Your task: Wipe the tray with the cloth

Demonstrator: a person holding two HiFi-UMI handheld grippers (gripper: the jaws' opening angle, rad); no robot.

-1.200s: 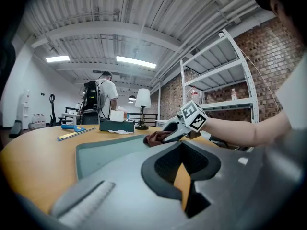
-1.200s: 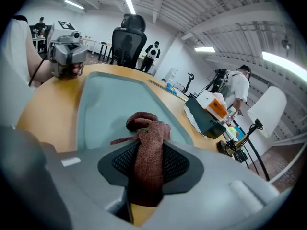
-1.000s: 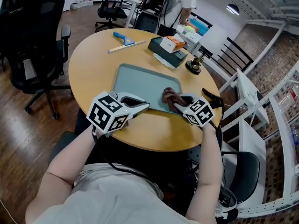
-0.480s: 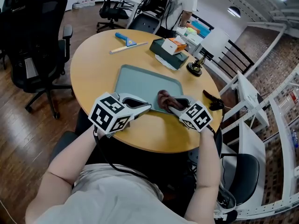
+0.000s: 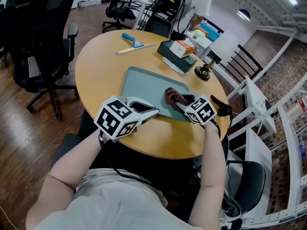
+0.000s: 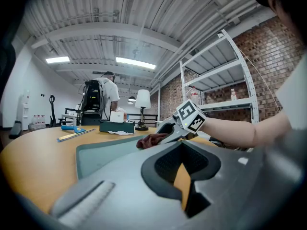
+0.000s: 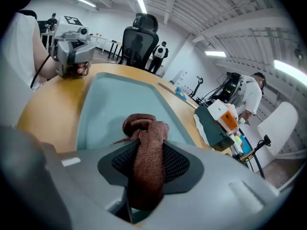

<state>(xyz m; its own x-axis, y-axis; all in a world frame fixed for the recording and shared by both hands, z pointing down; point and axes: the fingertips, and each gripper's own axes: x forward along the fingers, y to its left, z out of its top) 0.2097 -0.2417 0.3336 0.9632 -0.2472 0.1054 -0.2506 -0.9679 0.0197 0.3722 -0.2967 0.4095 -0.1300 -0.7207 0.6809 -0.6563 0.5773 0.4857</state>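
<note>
- Surface (image 5: 98, 75) first: on my head view it is a round, tan wooden top that fills the middle of the feed.
- Black office chair (image 5: 33, 42) stands on the floor off the surface's 9 o'clock side, well apart from everything I am working on.
- Grey-green tray (image 5: 144, 87) lies flat near the middle of the surface, turned a little askew to me.
- My left gripper (image 5: 154, 111) lies nearly level at the tray's 6 o'clock edge. Its fingers are pressed together with nothing in them, and only a sliver of surface shows past them. I cannot tell whether the tips touch the rim.
- My right gripper (image 5: 181, 102) slants down over the tray from 4 o'clock, its fingers pinching the cloth.
- Dark box (image 5: 175, 57) sits at the surface's 1 o'clock with a white-and-orange carton (image 5: 183, 47) on top.
- Blue-handled squeegee (image 5: 130, 40) lies flat near the 12 o'clock rim.
- Reddish-brown cloth (image 5: 173, 97) is bunched on the tray floor toward its 4 o'clock corner. One end runs back between the right fingers.
- Small dark lamp base (image 5: 204, 71) stands at the surface's 2 o'clock, beside the box.
</note>
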